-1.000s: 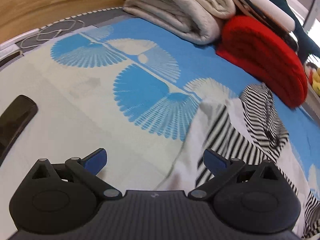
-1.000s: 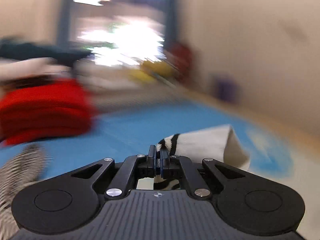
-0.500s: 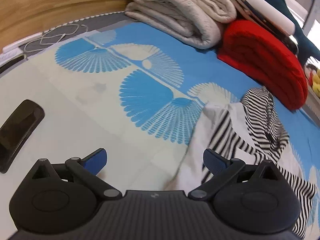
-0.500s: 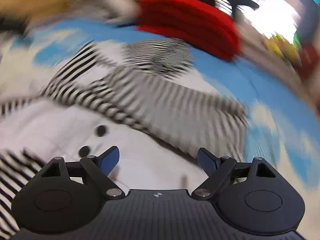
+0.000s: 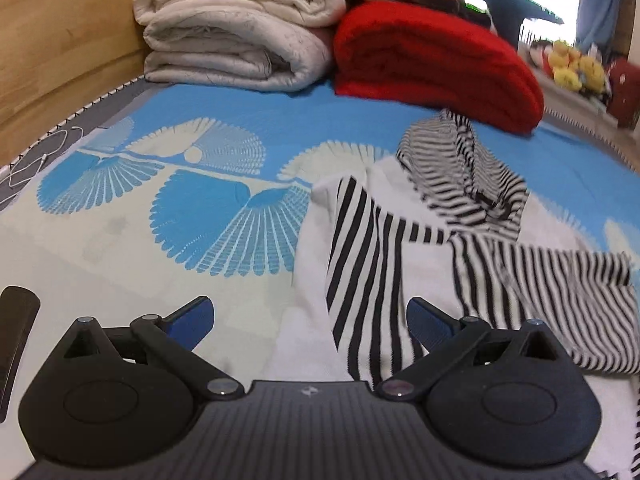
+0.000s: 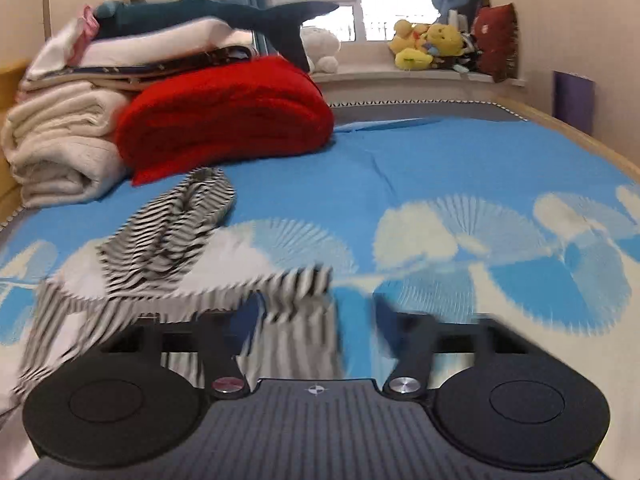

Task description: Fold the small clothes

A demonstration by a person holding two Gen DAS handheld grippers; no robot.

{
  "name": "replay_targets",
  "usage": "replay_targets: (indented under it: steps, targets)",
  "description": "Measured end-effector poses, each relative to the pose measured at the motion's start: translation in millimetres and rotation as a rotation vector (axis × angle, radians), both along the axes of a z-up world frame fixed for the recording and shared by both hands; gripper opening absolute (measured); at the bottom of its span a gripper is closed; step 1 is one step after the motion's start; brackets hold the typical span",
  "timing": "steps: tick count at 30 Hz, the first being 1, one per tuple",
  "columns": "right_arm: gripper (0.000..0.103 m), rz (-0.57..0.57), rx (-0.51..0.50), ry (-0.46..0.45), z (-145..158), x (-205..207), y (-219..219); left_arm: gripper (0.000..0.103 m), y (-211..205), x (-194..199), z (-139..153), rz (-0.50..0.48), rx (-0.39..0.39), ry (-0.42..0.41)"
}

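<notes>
A small black-and-white striped garment (image 5: pixel 400 248) with white panels lies crumpled on the blue and cream bed sheet (image 5: pixel 224 144). My left gripper (image 5: pixel 310 322) is open and empty, low over the garment's near left edge, its right finger over the cloth. In the right wrist view the garment (image 6: pixel 172 236) lies to the left and under my right gripper (image 6: pixel 314 320). That gripper is open, blurred by motion, with a striped corner between its fingers.
A folded cream blanket (image 5: pixel 236 32) and a folded red blanket (image 5: pixel 432 60) are stacked at the head of the bed. A dark phone (image 5: pixel 16 332) lies at the left. Plush toys (image 6: pixel 428 46) sit on the windowsill. A wooden bed frame (image 5: pixel 60 52) is at left.
My right gripper let go of the garment's corner, opened and swung over the garment. My left gripper moved right, toward the garment's near edge, still open.
</notes>
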State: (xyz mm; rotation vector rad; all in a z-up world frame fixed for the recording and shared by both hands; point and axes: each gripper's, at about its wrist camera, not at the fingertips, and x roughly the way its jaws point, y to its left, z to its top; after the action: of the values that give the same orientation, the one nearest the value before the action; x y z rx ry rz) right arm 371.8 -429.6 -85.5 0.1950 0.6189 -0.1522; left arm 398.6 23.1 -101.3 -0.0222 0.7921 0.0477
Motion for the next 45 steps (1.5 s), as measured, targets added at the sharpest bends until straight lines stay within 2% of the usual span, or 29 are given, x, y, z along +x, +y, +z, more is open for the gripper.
replay_targets:
  steps: [2,4,7,8,9,10,12,16,18,19,20,21,22,25,29,32,34,35,36,37,40,43,45]
  targets:
    - [0.044,0.027,0.027,0.074,-4.4,35.7,-18.3,0.103,2.7,7.5,-5.9,0.017,0.003,0.019]
    - [0.043,0.102,0.113,0.173,-17.7,70.7,-26.6,0.103,7.1,14.3,-9.6,0.046,-0.004,0.033]
    - [0.044,0.095,0.127,0.251,-36.1,105.3,-23.7,0.103,13.8,21.6,-13.1,0.086,-0.039,0.058]
    - [0.037,0.082,0.123,0.272,-41.3,111.5,-20.3,0.103,15.2,22.8,-13.7,0.095,-0.053,0.066]
    - [0.023,0.068,0.121,0.291,-47.0,121.6,-19.0,0.103,16.2,24.8,-15.3,0.103,-0.067,0.074]
    - [0.008,0.07,0.111,0.289,-48.9,129.1,-16.4,0.103,16.5,25.5,-16.0,0.108,-0.076,0.081]
    - [0.007,0.061,0.068,0.268,-44.9,141.5,-12.9,0.103,16.5,27.0,-18.1,0.113,-0.084,0.095]
    - [0.007,-0.04,0.005,0.112,-32.0,152.6,-13.9,0.103,15.4,26.9,-18.3,0.116,-0.072,0.097]
    - [0.008,-0.072,0.03,0.131,-30.3,151.5,-22.6,0.103,17.0,25.9,-16.8,0.121,-0.075,0.092]
    - [0.013,-0.082,0.066,0.123,-29.2,144.8,-29.2,0.103,17.7,25.8,-15.9,0.123,-0.079,0.09]
    - [0.026,-0.085,0.09,0.113,-27.5,137.5,-34.1,0.103,18.5,25.6,-15.2,0.124,-0.085,0.089]
    - [0.035,-0.09,0.119,0.105,-25.2,125.7,-40.1,0.103,18.7,25.0,-14.4,0.125,-0.089,0.087]
    - [0.049,-0.102,0.144,0.112,-23.1,112.7,-44.6,0.103,18.1,24.1,-13.4,0.123,-0.092,0.083]
    - [0.052,-0.103,0.183,0.123,-17.7,66.1,-43.4,0.103,12.3,20.8,-10.1,0.109,-0.078,0.066]
    - [0.072,-0.038,0.16,0.101,-10.5,-5.9,-14.3,0.103,3.0,13.9,-5.7,0.078,-0.044,0.047]
    - [0.073,0.015,0.131,0.124,-7.7,-49.1,7.0,0.103,-0.6,4.4,2.4,0.036,-0.021,0.026]
    - [0.073,0.044,0.149,0.128,0.3,-73.3,13.5,0.103,-2.3,-9.1,16.1,-0.024,-0.006,-0.021]
    - [0.073,0.051,0.184,0.091,20.0,-96.2,12.8,0.103,-4.3,-17.4,23.4,-0.054,0.012,-0.056]
    - [0.074,0.051,0.184,0.091,20.0,-96.2,12.8,0.103,-7.2,-25.9,30.4,-0.08,0.04,-0.096]
    - [0.077,0.059,0.193,0.065,32.3,-105.9,12.0,0.103,-11.8,-34.3,36.6,-0.098,0.081,-0.128]
    - [0.085,0.06,0.215,-0.017,62.1,-132.3,14.2,0.103,-27.7,-53.5,47.0,-0.133,0.172,-0.179]
    - [0.086,0.039,0.246,-0.062,66.4,-147.3,26.7,0.103,-40.0,-63.5,51.0,-0.149,0.204,-0.193]
    - [0.086,0.016,0.27,-0.086,58.4,-149.3,40.3,0.103,-43.2,-66.5,51.2,-0.153,0.204,-0.193]
